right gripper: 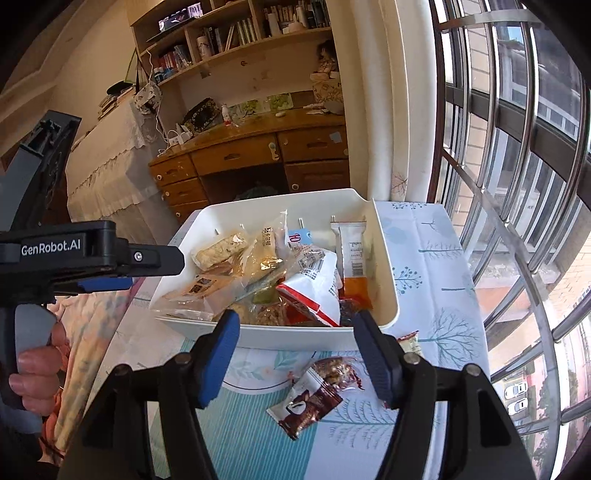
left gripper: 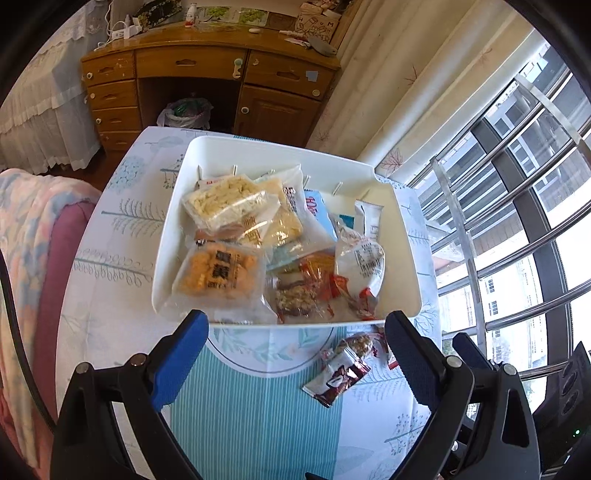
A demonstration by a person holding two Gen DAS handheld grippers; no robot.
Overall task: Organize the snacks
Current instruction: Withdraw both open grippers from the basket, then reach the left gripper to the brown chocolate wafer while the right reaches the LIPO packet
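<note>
One white bin [left gripper: 168, 236] of snack packets is seen; two packets [left gripper: 338, 373] lie on bench [left gripper: 236, 406]. Both claws, left claw [left gripper: 295, 354] and right claw [right gripper: 297, 354], are spread wide, empty.

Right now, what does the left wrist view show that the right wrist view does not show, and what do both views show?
Only the left wrist view: the left gripper seen head-on, jaws open and empty, a pink-covered seat beside the table, and a bag under the desk.

Only the right wrist view: the right gripper, jaws apart with nothing between them, the hand on the left gripper's handle, and bookshelves.

Both: the white bin full of snacks, the brown packet and nut bar lying on the tablecloth outside it, the wooden desk, and the window.
</note>
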